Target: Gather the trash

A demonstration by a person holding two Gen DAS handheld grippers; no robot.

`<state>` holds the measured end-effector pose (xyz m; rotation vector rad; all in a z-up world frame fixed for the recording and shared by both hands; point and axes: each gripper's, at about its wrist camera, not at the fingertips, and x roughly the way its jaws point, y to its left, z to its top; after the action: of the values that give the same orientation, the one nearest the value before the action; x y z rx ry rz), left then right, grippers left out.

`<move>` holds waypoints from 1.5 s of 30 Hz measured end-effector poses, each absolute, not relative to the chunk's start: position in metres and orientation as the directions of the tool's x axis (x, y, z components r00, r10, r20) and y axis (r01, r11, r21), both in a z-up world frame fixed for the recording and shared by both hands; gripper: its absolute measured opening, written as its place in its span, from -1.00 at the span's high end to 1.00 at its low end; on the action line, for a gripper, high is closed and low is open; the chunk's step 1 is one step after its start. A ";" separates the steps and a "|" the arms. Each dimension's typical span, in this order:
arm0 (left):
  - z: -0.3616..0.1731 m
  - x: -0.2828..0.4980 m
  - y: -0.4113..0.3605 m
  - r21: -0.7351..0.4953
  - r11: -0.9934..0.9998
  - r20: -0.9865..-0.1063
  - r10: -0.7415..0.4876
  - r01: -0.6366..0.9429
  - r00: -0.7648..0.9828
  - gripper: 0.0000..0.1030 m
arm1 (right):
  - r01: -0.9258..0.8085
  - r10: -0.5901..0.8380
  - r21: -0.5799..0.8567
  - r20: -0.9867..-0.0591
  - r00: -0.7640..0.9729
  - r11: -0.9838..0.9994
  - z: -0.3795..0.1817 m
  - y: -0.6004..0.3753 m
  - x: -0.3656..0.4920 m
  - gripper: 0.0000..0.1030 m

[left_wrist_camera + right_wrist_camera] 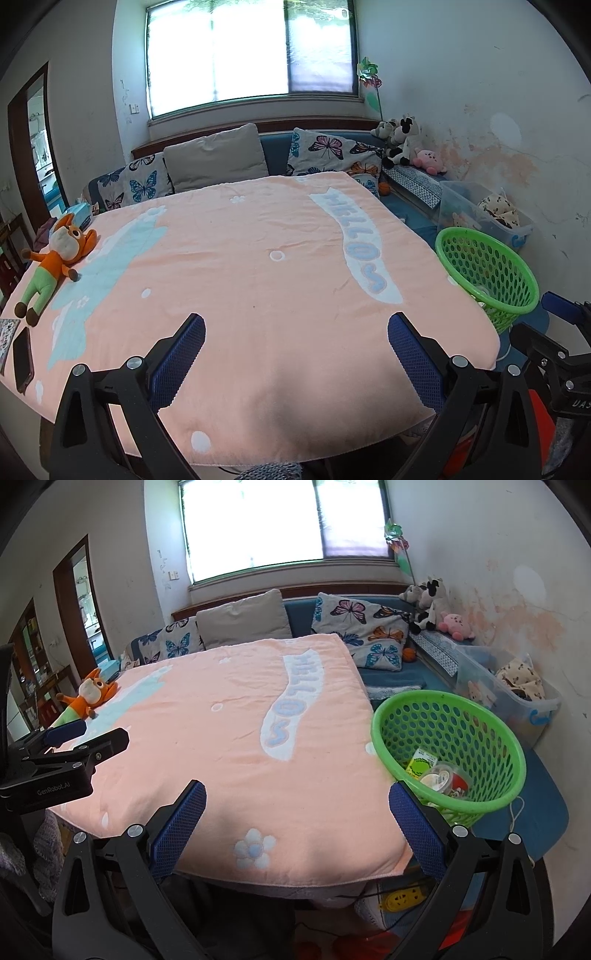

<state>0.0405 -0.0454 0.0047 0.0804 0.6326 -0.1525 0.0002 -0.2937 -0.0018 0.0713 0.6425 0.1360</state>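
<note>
1. A pink blanket covers the tabletop before you; no trash lies on it.
2. Collected trash sits in the green basket, just right of your right claw.
3. Both claws, left claw included, gape apart, empty.

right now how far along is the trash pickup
Looks nearly done: the green basket beside the table already holds a clear cup and a yellow wrapper. Nothing is in hand; the left gripper and right gripper are both open and empty. No trash shows on the pink blanket.

Black gripper, blue mesh pads
</note>
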 end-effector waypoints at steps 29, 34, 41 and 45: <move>0.002 0.039 -0.049 0.024 0.987 -0.597 -0.115 0.160 0.794 -0.86 | -0.115 0.164 0.120 -0.590 0.791 0.986 0.001 -0.287 0.000 -0.91; 0.001 0.038 -0.050 0.023 0.987 -0.596 -0.113 0.157 0.795 -0.86 | -0.115 0.164 0.119 -0.595 0.787 0.986 0.000 -0.288 0.001 -0.91; 0.001 0.040 -0.050 0.023 0.986 -0.600 -0.117 0.163 0.791 -0.86 | -0.115 0.164 0.120 -0.594 0.787 0.986 0.000 -0.288 0.001 -0.91; 0.001 0.039 -0.052 0.027 0.986 -0.599 -0.115 0.163 0.792 -0.86 | -0.118 0.168 0.121 -0.594 0.787 0.986 0.000 -0.288 0.001 -0.91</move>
<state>0.0392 -0.0524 0.0006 0.0784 0.6392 -0.1500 0.0014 -0.2884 0.0000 0.0789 0.6475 0.1544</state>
